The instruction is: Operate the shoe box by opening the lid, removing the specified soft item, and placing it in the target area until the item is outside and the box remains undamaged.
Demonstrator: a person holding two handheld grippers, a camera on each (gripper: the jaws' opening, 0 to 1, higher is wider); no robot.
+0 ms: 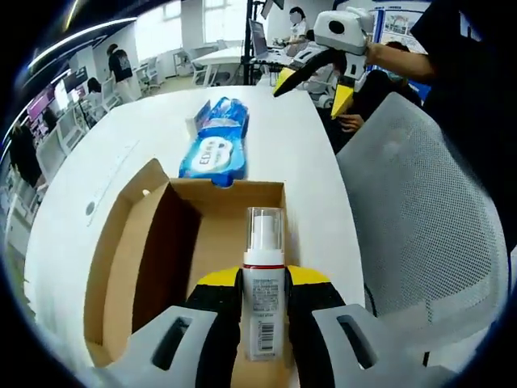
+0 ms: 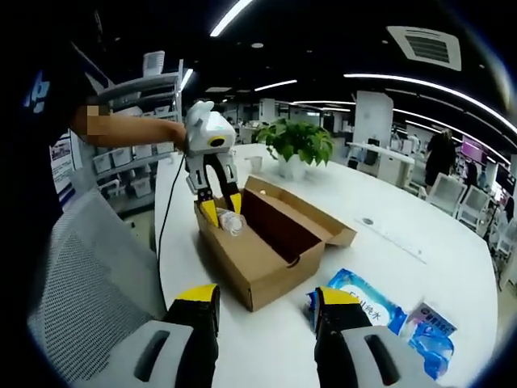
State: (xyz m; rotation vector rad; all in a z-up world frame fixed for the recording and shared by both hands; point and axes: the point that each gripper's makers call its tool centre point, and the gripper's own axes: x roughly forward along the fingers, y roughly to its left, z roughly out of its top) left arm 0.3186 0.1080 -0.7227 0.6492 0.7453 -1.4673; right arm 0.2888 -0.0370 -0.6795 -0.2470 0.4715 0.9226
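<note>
The cardboard shoe box stands open on the white table, its lid folded out to the side. My left gripper is shut on a white pump bottle with a clear cap and red band, held over the box's near end. In the right gripper view, the left gripper dips into the box with the bottle between its yellow tips. A blue soft wipes pack lies on the table just beyond the box. My right gripper is open and empty, hovering near the wipes pack; the left gripper view catches this right gripper raised above the table's far edge.
A grey mesh chair stands close to the table edge beside the box. A second blue pack lies by the first. A potted plant sits further along the table. A person's arm holds the left gripper.
</note>
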